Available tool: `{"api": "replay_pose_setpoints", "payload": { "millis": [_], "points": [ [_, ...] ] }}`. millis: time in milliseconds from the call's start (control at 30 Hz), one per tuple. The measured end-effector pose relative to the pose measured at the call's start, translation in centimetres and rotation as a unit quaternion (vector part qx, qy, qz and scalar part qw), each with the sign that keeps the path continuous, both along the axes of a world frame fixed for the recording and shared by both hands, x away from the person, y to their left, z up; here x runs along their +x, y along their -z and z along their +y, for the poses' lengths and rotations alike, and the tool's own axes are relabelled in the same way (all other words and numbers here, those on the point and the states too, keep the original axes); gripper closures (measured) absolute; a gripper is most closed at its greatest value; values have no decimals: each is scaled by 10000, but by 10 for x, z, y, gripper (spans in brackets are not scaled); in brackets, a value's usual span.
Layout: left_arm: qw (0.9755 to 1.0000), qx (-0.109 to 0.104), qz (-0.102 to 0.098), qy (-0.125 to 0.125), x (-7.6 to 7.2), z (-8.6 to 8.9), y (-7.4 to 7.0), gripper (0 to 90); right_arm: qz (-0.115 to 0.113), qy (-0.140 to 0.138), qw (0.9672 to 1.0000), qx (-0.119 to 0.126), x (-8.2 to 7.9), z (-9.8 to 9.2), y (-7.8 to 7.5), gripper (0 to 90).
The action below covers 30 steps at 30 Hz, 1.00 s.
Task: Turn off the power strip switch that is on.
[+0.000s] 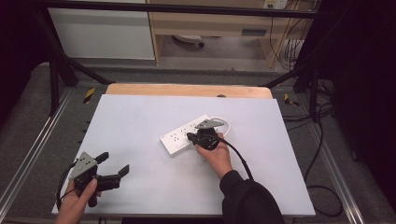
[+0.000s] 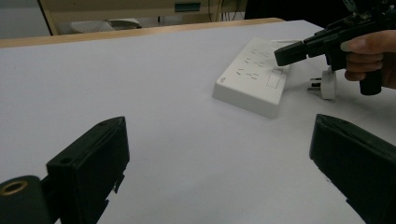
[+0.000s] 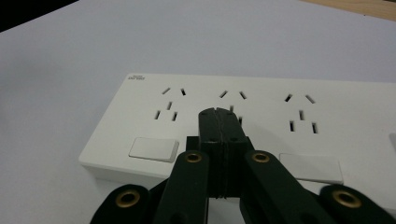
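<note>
A white power strip (image 1: 180,136) lies slantwise near the middle of the white table top (image 1: 140,121). In the right gripper view the strip (image 3: 275,109) shows three socket groups and two flat switches. My right gripper (image 3: 218,113) is shut with nothing between its jaws, its tip just over the middle socket group. The high view has that gripper (image 1: 191,136) at the strip's near edge, held by a hand in a dark sleeve. My left gripper (image 1: 114,163) is open and empty near the table's front left. From its own view, the left gripper (image 2: 219,140) faces the strip (image 2: 254,77).
The strip's white plug (image 2: 327,84) lies on the table beside it, and its white cable (image 1: 225,122) loops behind. A wooden edge (image 1: 187,89) runs along the table's far side. Black frame bars and floor cables (image 1: 322,186) surround the table.
</note>
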<state>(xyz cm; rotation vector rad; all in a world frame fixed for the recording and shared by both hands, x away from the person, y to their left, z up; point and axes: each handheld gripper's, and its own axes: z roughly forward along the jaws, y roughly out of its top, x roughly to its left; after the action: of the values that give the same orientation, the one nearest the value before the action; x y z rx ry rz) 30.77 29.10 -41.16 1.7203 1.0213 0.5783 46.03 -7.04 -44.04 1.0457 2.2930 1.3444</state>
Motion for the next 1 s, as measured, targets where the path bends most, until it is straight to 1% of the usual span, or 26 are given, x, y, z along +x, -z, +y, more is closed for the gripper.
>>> {"api": "replay_pose_setpoints", "payload": {
  "millis": [67, 300, 667, 900, 1000],
  "points": [
    [10000, -2, -3, 1, 0, 0, 0, 47, 36, 16, 10000, 0, -1, 1, 0, 900],
    [10000, -9, 0, 11, 0, 0, 0, 47, 18, -12, 10000, -33, -1, 2, 1, 900],
    [10000, -8, 2, 28, 0, 0, 0, 47, 71, -38, 10000, -48, -3, 5, 3, 900],
    [10000, -15, -1, 38, 0, 0, 0, 47, 43, -36, 10000, -72, -3, 5, 4, 900],
    [10000, 27, -23, 29, 0, 0, 0, 47, 36, -29, 10000, -63, -3, 5, 4, 900]
  ]
}}
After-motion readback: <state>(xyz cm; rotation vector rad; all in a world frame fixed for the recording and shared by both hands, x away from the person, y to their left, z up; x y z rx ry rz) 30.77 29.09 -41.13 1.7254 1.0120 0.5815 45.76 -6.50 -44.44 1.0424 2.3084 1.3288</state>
